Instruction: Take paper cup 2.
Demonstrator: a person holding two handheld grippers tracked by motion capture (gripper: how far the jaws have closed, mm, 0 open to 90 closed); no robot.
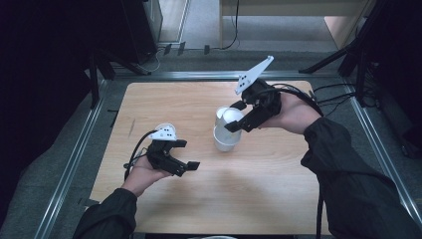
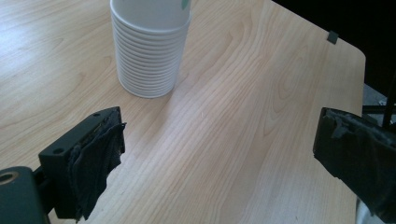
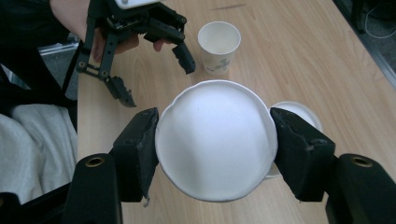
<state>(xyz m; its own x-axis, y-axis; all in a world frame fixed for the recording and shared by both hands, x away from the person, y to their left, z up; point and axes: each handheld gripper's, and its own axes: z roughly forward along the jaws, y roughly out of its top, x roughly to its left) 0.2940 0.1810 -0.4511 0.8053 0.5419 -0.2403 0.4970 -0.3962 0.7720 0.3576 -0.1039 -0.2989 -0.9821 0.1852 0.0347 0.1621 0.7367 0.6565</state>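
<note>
Clearly pinched at the rim between the right tool's [image 3: 215,140] pads: one white paper cup [image 3: 215,139], mouth toward that camera, lifted just above the stack of cups [image 1: 225,137] near the middle of the tabletop [image 1: 278,199]. Left tool [image 1: 183,154] spread wide and empty, nearer the person, stack ahead and to its right. Farther off, a single cup [image 3: 219,47] standing alone.
</note>
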